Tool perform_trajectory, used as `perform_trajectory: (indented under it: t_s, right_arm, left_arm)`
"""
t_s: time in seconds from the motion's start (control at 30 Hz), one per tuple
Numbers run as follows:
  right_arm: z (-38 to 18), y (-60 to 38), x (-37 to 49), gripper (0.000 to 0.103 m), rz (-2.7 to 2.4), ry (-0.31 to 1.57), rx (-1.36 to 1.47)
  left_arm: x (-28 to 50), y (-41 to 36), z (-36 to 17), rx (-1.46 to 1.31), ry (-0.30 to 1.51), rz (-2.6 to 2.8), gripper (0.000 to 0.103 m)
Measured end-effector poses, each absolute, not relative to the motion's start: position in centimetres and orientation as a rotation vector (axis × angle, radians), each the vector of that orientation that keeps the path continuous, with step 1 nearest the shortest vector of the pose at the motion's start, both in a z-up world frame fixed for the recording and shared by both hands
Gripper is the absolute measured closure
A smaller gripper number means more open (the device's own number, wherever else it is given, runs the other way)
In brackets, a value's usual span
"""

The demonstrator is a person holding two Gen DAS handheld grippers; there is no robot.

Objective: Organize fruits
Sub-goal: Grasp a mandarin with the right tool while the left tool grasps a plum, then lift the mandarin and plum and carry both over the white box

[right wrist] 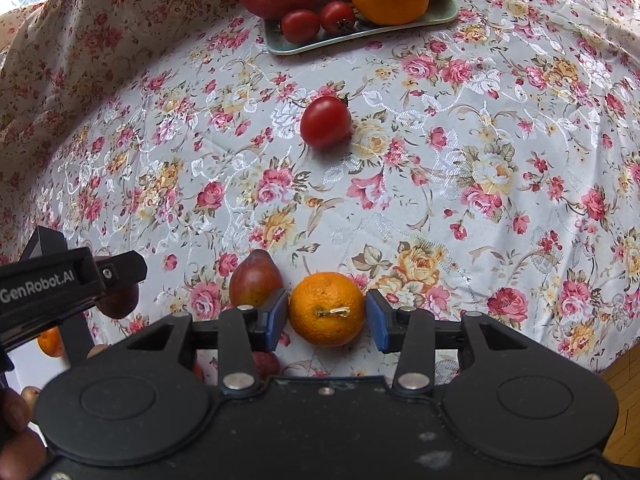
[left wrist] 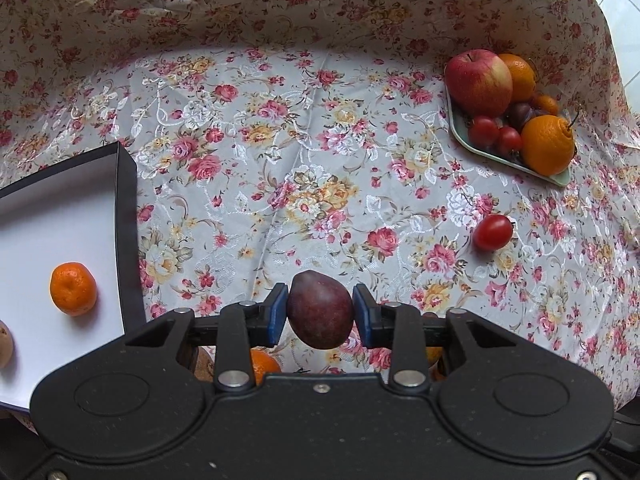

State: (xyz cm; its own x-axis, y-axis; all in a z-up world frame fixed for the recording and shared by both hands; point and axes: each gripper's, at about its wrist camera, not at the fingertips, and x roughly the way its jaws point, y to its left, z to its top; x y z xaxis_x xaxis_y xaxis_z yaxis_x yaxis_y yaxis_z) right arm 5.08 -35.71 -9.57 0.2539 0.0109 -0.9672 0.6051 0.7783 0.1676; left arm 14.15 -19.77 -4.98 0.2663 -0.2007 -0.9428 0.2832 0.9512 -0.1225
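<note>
In the left wrist view my left gripper (left wrist: 320,312) is shut on a dark purple plum (left wrist: 320,318), held above the floral cloth. It hangs just right of a white box with a dark rim (left wrist: 127,240). A mandarin (left wrist: 73,289) lies in that box. My right gripper (right wrist: 326,314) has its blue pads against both sides of a mandarin (right wrist: 326,308), stem toward the camera, low over the cloth. The right wrist view also shows the left gripper (right wrist: 120,280) at the left edge with the plum (right wrist: 120,298).
A pale green plate (left wrist: 480,148) (right wrist: 352,36) holds an apple, oranges, small tomatoes and a plum. One loose tomato (left wrist: 493,232) (right wrist: 326,122) lies on the cloth. A red-yellow fruit (right wrist: 254,280) sits by the right gripper's left finger. A hand (right wrist: 16,420) shows bottom left.
</note>
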Motion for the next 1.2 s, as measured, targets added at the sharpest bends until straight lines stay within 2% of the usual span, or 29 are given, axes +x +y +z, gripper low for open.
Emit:
perform_trajectory:
  t_s: [0.73,1.2]
  right_arm:
    - [-10.1,-34.2,5.3,0.060,-0.454,1.274,0.443]
    - [-5.3,-36.0,6.4,0.060,-0.593,1.048,0.383]
  left_arm:
    - [15.0,-17.5,-3.8,0.010,1.261,-0.304,0.059]
    - [16.2,-14.7,-2.3,-0.015,1.205,-0.221,0.059]
